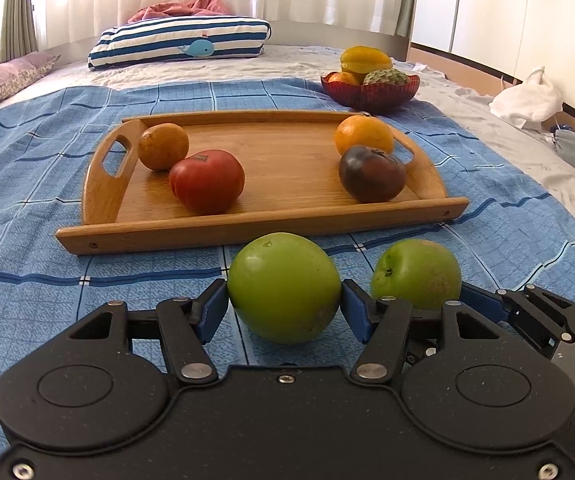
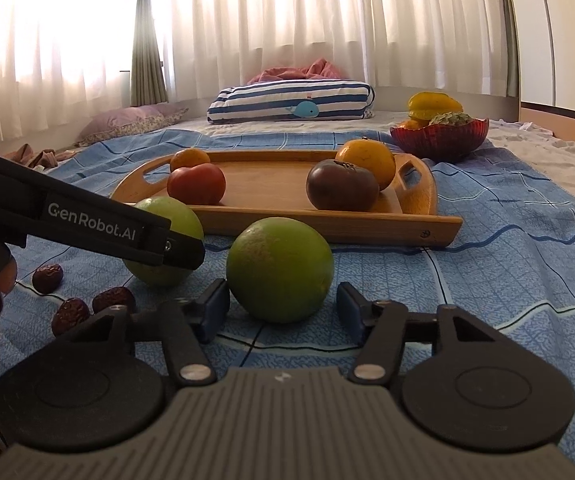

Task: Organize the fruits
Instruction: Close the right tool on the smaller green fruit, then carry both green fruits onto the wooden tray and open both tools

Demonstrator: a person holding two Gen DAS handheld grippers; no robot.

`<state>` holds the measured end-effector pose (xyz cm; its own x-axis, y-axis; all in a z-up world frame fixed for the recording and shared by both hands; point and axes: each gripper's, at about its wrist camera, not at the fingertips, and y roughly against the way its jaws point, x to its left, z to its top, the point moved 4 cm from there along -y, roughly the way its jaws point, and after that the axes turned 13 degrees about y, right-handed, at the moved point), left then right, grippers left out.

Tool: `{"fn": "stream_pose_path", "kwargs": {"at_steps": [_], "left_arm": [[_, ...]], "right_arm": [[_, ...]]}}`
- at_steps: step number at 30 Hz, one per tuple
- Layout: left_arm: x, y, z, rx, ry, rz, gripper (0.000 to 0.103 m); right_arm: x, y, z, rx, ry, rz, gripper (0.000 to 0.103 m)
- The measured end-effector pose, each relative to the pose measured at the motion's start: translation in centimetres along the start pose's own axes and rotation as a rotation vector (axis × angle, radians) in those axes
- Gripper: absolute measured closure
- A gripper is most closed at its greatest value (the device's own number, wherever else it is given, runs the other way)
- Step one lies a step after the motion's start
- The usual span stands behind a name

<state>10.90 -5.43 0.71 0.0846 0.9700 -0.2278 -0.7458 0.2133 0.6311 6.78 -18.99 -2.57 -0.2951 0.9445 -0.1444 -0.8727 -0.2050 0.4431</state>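
Note:
My left gripper (image 1: 285, 304) is shut on a green fruit (image 1: 283, 286) on the blue checked cloth (image 1: 39, 216), just before a wooden tray (image 1: 267, 230). A second green fruit (image 1: 417, 274) lies to its right. In the right wrist view that second green fruit (image 2: 280, 269) sits between the open fingers of my right gripper (image 2: 283, 310), with a gap at the right pad. The left gripper's body (image 2: 87, 220) covers part of the first green fruit (image 2: 167, 240). The tray holds a red tomato (image 1: 207, 180), a dark tomato (image 1: 371, 174) and two orange fruits (image 1: 163, 146) (image 1: 364, 134).
A red glass bowl (image 1: 371, 94) with a starfruit and other fruit stands behind the tray at the right. Three dried red dates (image 2: 71, 312) lie on the cloth at the left. A striped whale pillow (image 1: 179, 40) and curtains are at the back.

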Motion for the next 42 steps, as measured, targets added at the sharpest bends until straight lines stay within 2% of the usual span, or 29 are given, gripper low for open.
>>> {"fn": "stream_pose_path", "kwargs": {"at_steps": [11,17,22,24,33,35,39,42], "left_arm": [[0.4,0.5,0.0,-0.006,0.006,0.013,0.044],[0.7,0.9,0.2,-0.015,0.011,0.021,0.044],[1.2,1.3,0.4,-0.027,0.019,0.030,0.044],[1.4,1.5,0.5,-0.031,0.024,0.035,0.044],[2.4,2.0,1.0,-0.050,0.035,0.055,0.044],[2.6,2.0,1.1,-0.052,0.038,0.059,0.044],[3.0,2.0,1.3,-0.057,0.042,0.065,0.044],[3.2,2.0,1.5,-0.062,0.044,0.069,0.044]], "right_arm": [[-0.2,0.3,0.6,0.025,-0.012,-0.003,0.043],[-0.2,0.3,1.1,0.037,-0.016,0.001,0.032],[0.0,0.4,1.6,0.038,-0.022,0.000,0.028],[0.0,0.5,1.9,0.036,-0.031,0.002,0.020],[0.3,-0.1,2.6,0.056,-0.033,-0.007,0.020],[0.5,-0.1,2.7,0.058,-0.026,-0.008,0.021],[0.6,-0.2,2.8,0.061,-0.019,-0.029,0.039],[0.3,-0.3,2.8,0.066,-0.035,-0.045,0.044]]}}
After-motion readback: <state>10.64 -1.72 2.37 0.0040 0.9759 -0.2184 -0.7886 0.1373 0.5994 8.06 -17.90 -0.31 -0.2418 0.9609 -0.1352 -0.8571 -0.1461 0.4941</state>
